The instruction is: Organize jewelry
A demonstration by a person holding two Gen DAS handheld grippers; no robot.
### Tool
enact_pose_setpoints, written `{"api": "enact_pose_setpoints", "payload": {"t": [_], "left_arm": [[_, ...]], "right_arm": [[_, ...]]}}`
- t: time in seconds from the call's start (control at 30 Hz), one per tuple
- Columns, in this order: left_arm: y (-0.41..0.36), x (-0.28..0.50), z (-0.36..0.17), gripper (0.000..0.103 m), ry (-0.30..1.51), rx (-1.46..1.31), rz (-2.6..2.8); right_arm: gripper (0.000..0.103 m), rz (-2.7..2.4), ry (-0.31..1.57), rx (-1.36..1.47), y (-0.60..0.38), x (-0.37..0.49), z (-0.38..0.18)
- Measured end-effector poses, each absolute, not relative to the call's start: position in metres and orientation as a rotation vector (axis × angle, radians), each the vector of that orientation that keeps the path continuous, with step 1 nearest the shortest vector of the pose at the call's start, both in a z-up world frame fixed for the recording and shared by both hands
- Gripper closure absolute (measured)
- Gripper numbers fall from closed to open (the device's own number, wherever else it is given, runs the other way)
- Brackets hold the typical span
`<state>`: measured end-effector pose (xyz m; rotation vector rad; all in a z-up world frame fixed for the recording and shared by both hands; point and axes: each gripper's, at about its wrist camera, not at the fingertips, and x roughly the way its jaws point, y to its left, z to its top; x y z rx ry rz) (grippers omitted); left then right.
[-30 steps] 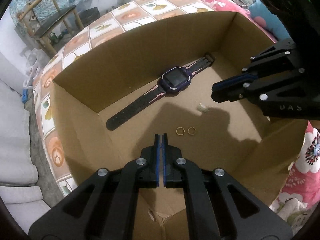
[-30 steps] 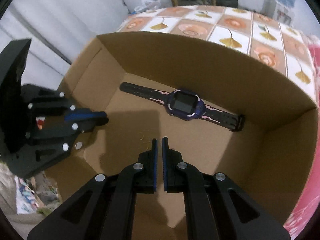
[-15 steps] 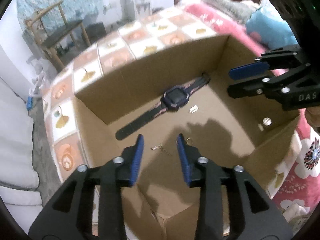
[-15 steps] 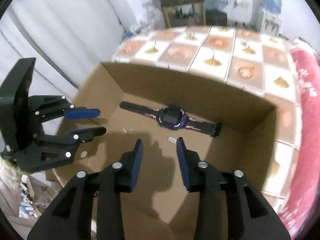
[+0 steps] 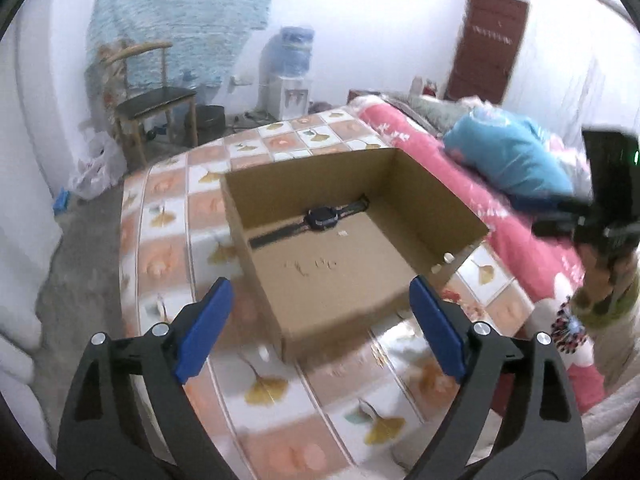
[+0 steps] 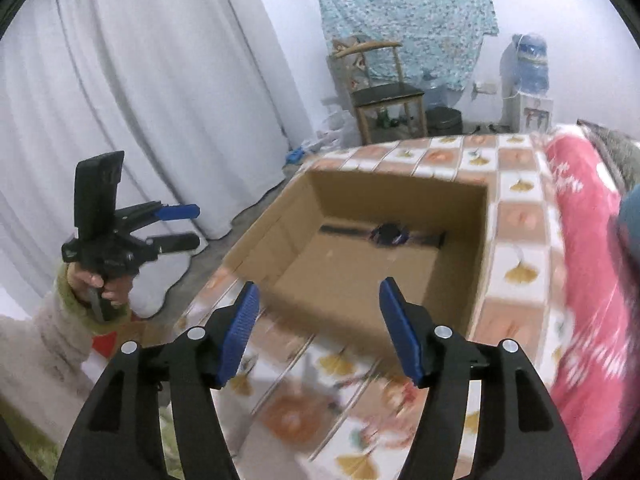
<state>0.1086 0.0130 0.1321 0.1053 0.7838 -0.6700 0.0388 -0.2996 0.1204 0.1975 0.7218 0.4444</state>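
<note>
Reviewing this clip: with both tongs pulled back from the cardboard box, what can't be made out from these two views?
- Small jewelry pieces on the box floor: left wrist view, too small and blurred to identify.
- The same pieces: right wrist view, lost in motion blur.
- Watch face: right wrist view, smeared.
- Right tongs: left wrist view, blurred against the picture's edge.

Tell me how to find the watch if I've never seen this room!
Look for the open cardboard box sitting on the bed's tiled, leaf-patterned cover. Inside, along the far wall of the box, lies the watch, stretched out flat with its strap straight. It is the only big dark thing in there; the other bits on the box floor are tiny and pale.
</note>
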Motion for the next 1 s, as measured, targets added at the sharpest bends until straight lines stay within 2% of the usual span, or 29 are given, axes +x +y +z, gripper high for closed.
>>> {"api": "enact_pose_setpoints", "payload": {"t": [0.2, 0.4, 0.5, 0.63, 0.7, 0.83, 1.0], "left_arm": [[0.029, 0.071, 0.076, 0.017, 0.808, 0.0, -0.587], [0.001, 0.05, 0.023, 0.017, 0.808, 0.085, -0.601], [-0.018, 0.044, 0.008, 0.025, 0.8, 0.145, -0.636], [-0.041, 0.042, -0.005, 0.04, 0.798, 0.176, -0.686], [-0.051, 0.043, -0.01, 0.049, 0.789, 0.211, -0.688], [-0.068, 0.047, -0.019, 0.061, 0.791, 0.245, -0.69], [-0.084, 0.051, -0.026, 0.072, 0.808, 0.284, -0.676]], "right_arm": [[0.042, 0.429, 0.815, 0.288, -0.28, 0.037, 0.06], [0.042, 0.402, 0.872, 0.385, -0.266, 0.051, 0.022], [0.043, 0.364, 0.896, 0.348, -0.255, 0.058, 0.009], [0.051, 0.337, 0.912, 0.33, -0.248, 0.066, -0.003], [0.059, 0.329, 0.915, 0.339, -0.249, 0.068, -0.004], [0.059, 0.312, 0.917, 0.357, -0.252, 0.074, -0.009], [0.059, 0.301, 0.913, 0.357, -0.25, 0.082, -0.014]]}}
